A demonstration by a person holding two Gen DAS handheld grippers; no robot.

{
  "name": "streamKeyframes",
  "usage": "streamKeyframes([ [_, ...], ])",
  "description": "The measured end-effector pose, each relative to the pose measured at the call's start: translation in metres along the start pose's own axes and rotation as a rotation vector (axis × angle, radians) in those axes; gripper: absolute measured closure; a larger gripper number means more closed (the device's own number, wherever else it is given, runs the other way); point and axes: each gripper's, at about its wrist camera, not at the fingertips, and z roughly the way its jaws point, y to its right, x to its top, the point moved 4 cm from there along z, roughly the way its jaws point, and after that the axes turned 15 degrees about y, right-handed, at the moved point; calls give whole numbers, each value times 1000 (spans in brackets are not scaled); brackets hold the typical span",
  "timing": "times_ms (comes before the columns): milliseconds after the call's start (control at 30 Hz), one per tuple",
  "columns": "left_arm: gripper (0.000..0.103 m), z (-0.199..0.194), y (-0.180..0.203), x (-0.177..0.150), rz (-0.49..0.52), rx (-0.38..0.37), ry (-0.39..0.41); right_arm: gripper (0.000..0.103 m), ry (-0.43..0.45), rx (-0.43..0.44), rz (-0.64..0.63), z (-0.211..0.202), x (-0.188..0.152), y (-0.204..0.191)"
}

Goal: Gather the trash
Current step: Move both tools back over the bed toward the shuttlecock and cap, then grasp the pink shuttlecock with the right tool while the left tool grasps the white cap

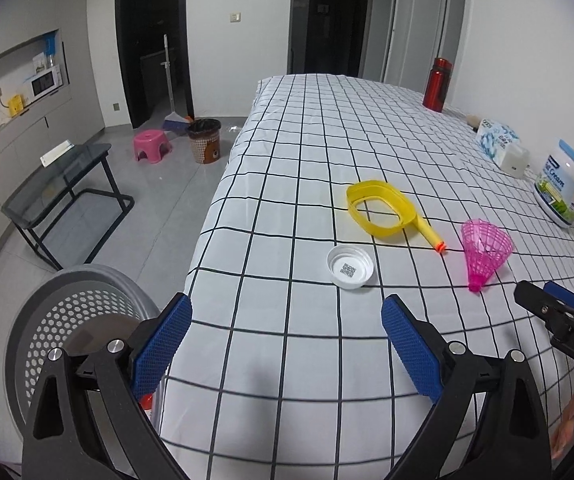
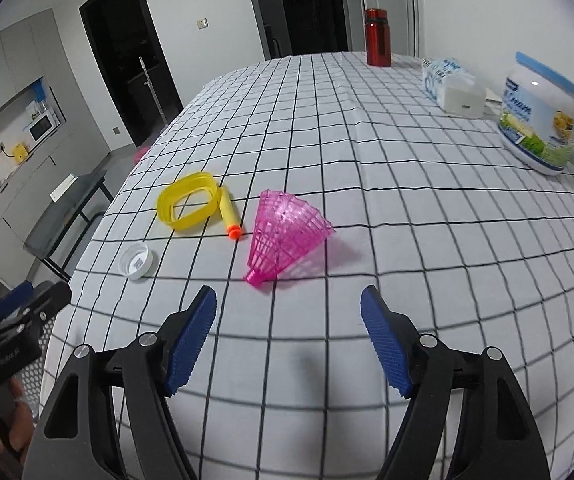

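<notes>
Both tongs stand wide with nothing between the pads: my left gripper (image 1: 287, 344) hangs over the near edge of the checked tablecloth (image 1: 327, 140), and my right gripper (image 2: 289, 340) hangs over the same edge further along.

Order of items, largest first:

1. Grey perforated basket (image 1: 75, 320): off the table's near corner, beside and below the left tongs. I judge it the drop point.
2. Yellow ring (image 2: 187, 204): well ahead, lying flat, with a yellow foam dart (image 2: 229, 216) touching its side.
3. Pink shuttlecock (image 2: 283, 236): on its side directly ahead of the right tongs and near them. Its long axis runs from the small base, nearest the tongs, to the open skirt, tilted up and to the right.
4. White cap (image 1: 350, 267): open side up, just ahead of the left tongs and slightly right of centre.

Judgement: the right hand is nearer the shuttlecock, the left nearer the cap. I would close across the shuttlecock's narrow base end, not its flared skirt.
</notes>
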Motion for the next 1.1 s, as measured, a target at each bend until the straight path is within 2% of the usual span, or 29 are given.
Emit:
streamKeyframes([
  [333,9,17,0,-4,-21,23,-28,31,-106,-5,27,57,2,0],
  [667,9,21,5,-3,-22,22,-32,32,-84,-37,4,76,5,-6],
  [700,9,21,7,-3,-20,22,-31,36,-78,-41,-2,77,5,-6],
  [733,9,21,7,-3,-18,23,-29,46,-72,-46,-6,76,5,-5],
  [833,9,23,10,-4,-16,22,-31,66,-56,-68,-46,75,5,-6],
  [1100,9,32,16,-7,-8,15,-60,70,-45,19,5,63,7,-4],
])
